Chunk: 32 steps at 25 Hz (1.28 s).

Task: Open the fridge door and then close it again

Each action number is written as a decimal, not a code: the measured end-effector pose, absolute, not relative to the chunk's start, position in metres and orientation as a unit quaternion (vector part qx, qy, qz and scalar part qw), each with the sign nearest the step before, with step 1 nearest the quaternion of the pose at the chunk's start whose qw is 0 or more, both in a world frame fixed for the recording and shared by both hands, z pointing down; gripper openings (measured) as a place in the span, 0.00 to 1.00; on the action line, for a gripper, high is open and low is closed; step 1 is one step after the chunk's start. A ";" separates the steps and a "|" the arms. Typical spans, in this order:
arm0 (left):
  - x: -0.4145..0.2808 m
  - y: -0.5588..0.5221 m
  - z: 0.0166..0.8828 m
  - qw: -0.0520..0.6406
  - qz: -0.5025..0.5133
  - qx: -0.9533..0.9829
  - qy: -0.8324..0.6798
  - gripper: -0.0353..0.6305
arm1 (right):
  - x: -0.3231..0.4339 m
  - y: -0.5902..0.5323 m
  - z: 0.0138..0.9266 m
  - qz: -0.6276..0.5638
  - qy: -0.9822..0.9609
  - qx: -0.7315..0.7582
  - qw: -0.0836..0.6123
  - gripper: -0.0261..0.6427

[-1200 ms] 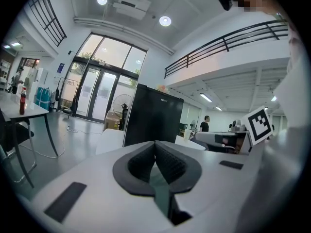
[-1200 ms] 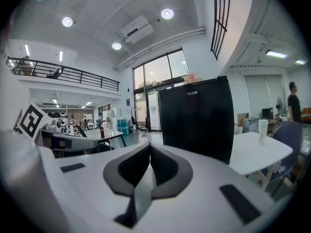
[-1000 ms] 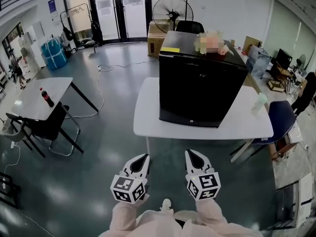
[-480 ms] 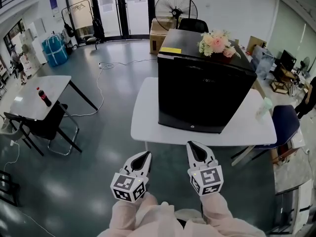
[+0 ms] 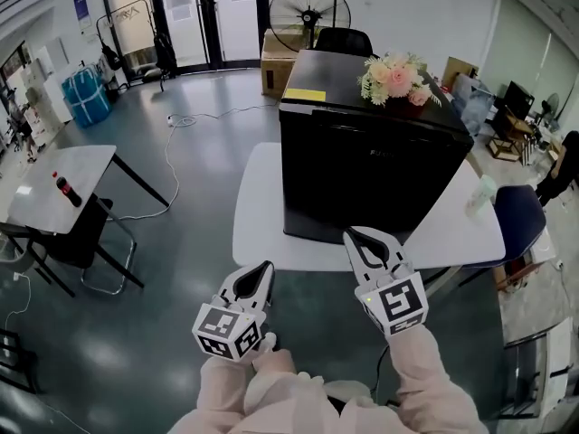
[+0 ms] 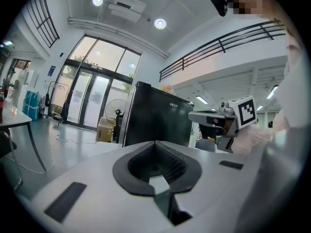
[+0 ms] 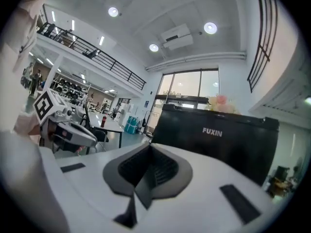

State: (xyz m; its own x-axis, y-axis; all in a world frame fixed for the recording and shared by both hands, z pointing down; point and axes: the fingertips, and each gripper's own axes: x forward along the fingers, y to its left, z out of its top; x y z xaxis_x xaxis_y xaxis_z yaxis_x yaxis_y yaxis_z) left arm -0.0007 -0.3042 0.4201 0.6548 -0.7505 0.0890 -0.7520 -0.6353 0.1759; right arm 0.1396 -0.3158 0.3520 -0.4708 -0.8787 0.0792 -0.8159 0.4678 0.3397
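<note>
A black mini fridge (image 5: 362, 165) stands with its door shut on a white table (image 5: 253, 229); a bunch of pink flowers (image 5: 395, 78) sits on top of it. My right gripper (image 5: 362, 235) is shut and empty, its tips over the table's near edge, just short of the fridge front. My left gripper (image 5: 260, 269) hangs lower and to the left, shut and empty, in front of the table edge. The fridge (image 7: 218, 135) fills the right gripper view beyond my right gripper (image 7: 148, 147). In the left gripper view the fridge (image 6: 150, 115) stands beyond my left gripper (image 6: 156, 143).
At the left stand a second table (image 5: 36, 179) with a cola bottle (image 5: 63, 189) and a chair (image 5: 86, 238). A pale bottle (image 5: 478, 195) stands on the fridge table's right end, with a blue chair (image 5: 516, 215) beside it. A fan (image 5: 309, 12) and a cardboard box (image 5: 271, 61) are behind the fridge.
Both grippers have moved forward to the fridge table. The right one has risen and rolled, and now reaches over the table's edge. The fridge looks nearer.
</note>
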 end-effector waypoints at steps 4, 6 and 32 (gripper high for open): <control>0.000 -0.341 0.406 0.085 0.004 0.913 -0.399 0.07 | 0.137 -0.347 0.334 -0.154 -0.840 0.497 0.152 0.06; -0.004 -0.360 0.395 0.081 0.003 0.917 -0.391 0.07 | 0.132 -0.363 0.317 -0.165 -0.838 0.496 0.156 0.06; 0.000 -0.488 0.357 0.047 0.009 0.963 -0.265 0.07 | 0.096 -0.492 0.259 -0.239 -0.727 0.434 0.475 0.31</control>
State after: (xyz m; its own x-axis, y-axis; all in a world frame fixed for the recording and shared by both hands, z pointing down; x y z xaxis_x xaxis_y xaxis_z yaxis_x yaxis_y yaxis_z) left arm 0.0000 -0.4883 0.3569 0.8598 -0.5090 0.0412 -0.5106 -0.8556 0.0851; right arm 0.0958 -0.4917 0.2588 -0.1730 -0.8585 0.4827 -0.4038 0.5088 0.7603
